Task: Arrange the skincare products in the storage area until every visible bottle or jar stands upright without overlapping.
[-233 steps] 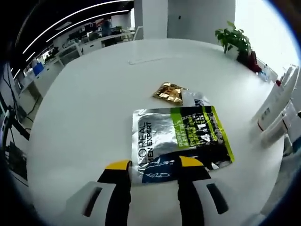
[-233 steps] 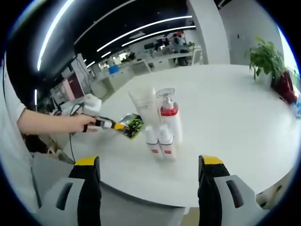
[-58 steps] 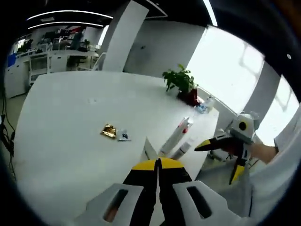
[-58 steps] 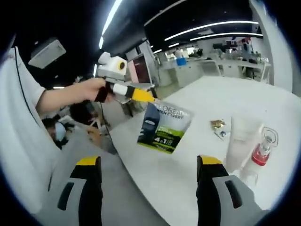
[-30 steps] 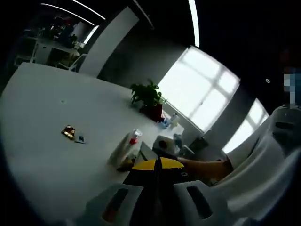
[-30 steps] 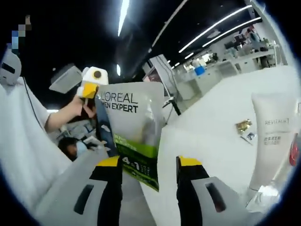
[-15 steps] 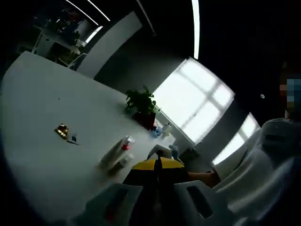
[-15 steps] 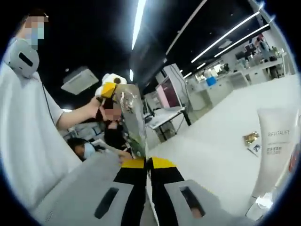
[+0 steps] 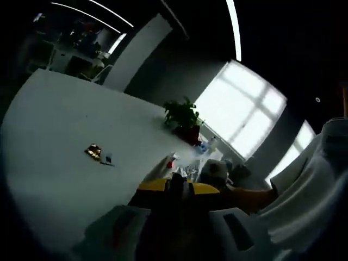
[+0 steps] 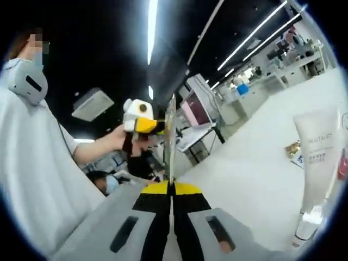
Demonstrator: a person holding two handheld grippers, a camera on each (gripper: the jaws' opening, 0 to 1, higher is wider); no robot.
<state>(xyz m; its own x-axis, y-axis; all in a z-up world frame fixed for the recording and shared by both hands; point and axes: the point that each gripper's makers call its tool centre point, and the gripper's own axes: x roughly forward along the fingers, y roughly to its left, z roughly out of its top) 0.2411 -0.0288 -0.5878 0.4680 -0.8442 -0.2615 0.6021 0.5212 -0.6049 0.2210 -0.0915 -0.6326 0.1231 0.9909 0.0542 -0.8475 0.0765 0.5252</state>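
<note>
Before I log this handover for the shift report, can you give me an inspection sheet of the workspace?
Surface: white table, mostly bare.
Job's things: silver pouch held edge-on in the air by both grippers; white tube standing cap-down; red-capped bottle beside it.
Clutter: gold wrapper and a small sachet.
Grippers: left gripper and right gripper, jaws closed on the pouch.
Cables: nothing seen.
Surroundings: potted plant, window, office desks.
</note>
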